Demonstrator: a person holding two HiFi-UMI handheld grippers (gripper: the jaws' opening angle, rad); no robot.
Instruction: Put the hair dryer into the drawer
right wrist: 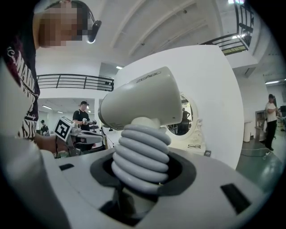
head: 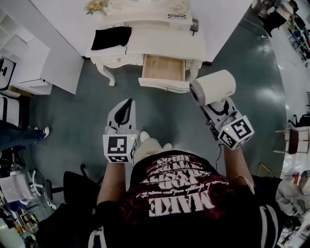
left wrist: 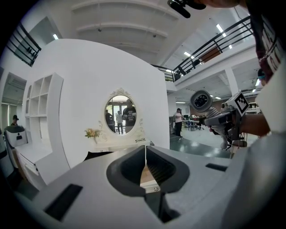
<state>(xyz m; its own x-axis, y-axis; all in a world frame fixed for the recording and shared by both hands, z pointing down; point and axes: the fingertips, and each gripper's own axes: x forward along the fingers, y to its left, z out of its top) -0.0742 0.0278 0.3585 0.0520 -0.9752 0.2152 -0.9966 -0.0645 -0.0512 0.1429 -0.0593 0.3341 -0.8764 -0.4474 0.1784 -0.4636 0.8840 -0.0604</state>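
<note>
The cream hair dryer (head: 213,87) is held up off the floor, just right of the open wooden drawer (head: 163,68) of the white dressing table (head: 160,43). My right gripper (head: 214,104) is shut on its handle, which has the grey cord coiled round it (right wrist: 140,156); the dryer's barrel (right wrist: 140,103) lies crosswise above the jaws. My left gripper (head: 124,112) is shut with nothing in it, its jaws meeting edge to edge (left wrist: 145,156). It hovers in front of the table, left of the drawer. In the left gripper view the dryer (left wrist: 201,100) shows at the right.
On the table top lie a black cloth (head: 111,38), a pair of glasses (head: 177,16) and a small bunch of flowers (head: 95,6). An oval mirror (left wrist: 120,114) stands behind. A white shelf unit (head: 24,63) is at the left, a stool (head: 293,140) at the right.
</note>
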